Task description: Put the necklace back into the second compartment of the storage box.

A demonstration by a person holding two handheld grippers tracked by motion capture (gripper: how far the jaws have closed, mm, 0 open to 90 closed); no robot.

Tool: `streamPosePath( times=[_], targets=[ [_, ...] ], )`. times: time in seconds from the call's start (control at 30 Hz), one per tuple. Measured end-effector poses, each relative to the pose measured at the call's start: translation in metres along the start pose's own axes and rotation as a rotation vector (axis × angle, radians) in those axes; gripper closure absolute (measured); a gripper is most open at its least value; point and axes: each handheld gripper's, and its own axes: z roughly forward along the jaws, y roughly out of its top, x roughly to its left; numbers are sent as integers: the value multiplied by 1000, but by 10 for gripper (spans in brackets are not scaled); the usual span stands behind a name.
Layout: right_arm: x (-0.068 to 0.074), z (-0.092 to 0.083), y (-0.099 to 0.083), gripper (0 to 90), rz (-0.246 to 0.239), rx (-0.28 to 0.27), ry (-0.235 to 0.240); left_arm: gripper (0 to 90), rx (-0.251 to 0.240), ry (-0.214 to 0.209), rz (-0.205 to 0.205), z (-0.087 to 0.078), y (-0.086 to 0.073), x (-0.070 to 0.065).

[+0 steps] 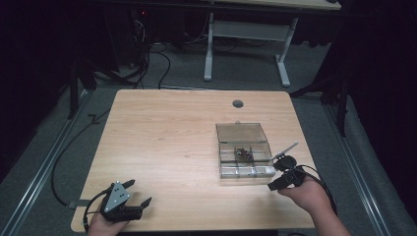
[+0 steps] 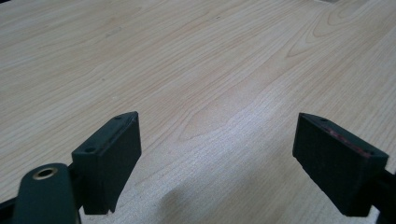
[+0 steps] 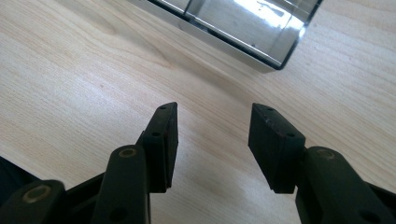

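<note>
— Nearest us, our left gripper point(image 1: 136, 193) rests at the desk's point(image 1: 172, 132) near left corner, jaws spread wide over bare wood with nothing between them.

— And our right gripper point(image 1: 282, 164)?

— We hold it at the near right, its jaws spread too, gripping nothing, just beside the corner of the clear plastic box point(image 1: 244, 156).

— Where do we see that box?

— Right of the desk's middle, lid point(image 1: 241, 132) lying open toward the far side. We see small dark parts point(image 1: 242, 153) in a middle compartment; what they are we cannot tell.
</note>
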Motion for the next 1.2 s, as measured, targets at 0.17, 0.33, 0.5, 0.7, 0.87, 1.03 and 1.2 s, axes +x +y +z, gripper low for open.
streamPosePath(
  times=[0.17,0.33,0.5,0.7,0.87,1.03,1.2],
  targets=[
    [2,5,-6,532,-13,-51,-10,157,-2,1,2,0,0,0],
    [7,12,-14,531,-6,-142,11,157,-6,2,-5,-1,0,0],
    [9,22,-27,528,10,-257,25,156,-13,0,-15,-1,-1,1],
    [12,29,-43,502,41,-393,37,157,-18,2,-13,-2,-1,1],
    [14,35,-54,492,60,-513,45,157,-23,7,-15,-2,-1,1],
    [18,47,-60,479,83,-602,69,156,-42,18,-24,-4,-2,1],
    [24,58,-65,478,65,-766,88,156,-53,20,-25,-4,-2,1]
  ],
)
